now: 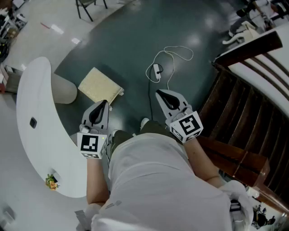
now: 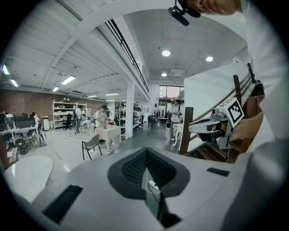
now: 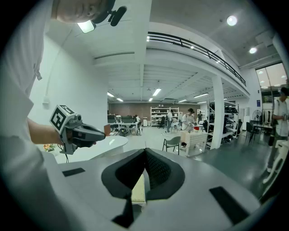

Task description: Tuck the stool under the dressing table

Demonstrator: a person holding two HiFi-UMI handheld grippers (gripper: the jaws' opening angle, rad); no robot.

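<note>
The stool (image 1: 100, 85) has a square cream cushion and stands on the dark floor, just right of the white curved dressing table (image 1: 36, 117) and out from under it. My left gripper (image 1: 104, 103) is shut with nothing in it, and its tip hovers near the stool's near corner. My right gripper (image 1: 158, 93) is also shut with nothing in it, further right over bare floor. In the left gripper view the left gripper (image 2: 146, 155) has its jaws together. In the right gripper view the right gripper (image 3: 145, 155) is closed too, and a strip of the cushion (image 3: 139, 191) shows below it.
A white cable with a power strip (image 1: 156, 70) lies on the floor beyond the right gripper. A dark wooden slatted frame (image 1: 235, 113) fills the right side. A chair (image 1: 88, 6) stands far off. A small flower ornament (image 1: 52, 182) sits on the table.
</note>
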